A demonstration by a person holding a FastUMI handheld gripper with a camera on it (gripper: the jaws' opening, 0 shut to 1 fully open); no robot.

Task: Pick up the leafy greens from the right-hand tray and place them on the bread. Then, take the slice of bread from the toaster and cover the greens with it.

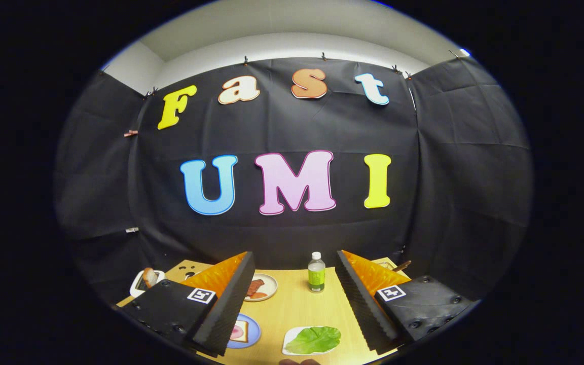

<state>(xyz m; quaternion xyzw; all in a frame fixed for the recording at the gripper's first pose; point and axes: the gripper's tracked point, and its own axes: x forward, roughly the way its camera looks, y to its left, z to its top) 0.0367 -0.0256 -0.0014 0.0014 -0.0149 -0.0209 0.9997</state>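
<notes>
Black cloth backs a wooden table [297, 309] as I hold the gripper [292, 304] raised and level, its fingers spread wide with nothing between them. Greens [314, 339] lie on a white tray [289, 340] between the fingers. Left of it, a blue plate [254, 330] carries bread [239, 332]. Farther left, the toaster [142, 285] holds another slice [149, 277]. Beyond the fingers stand a bottle [316, 272] and a plate of meat [261, 287].
</notes>
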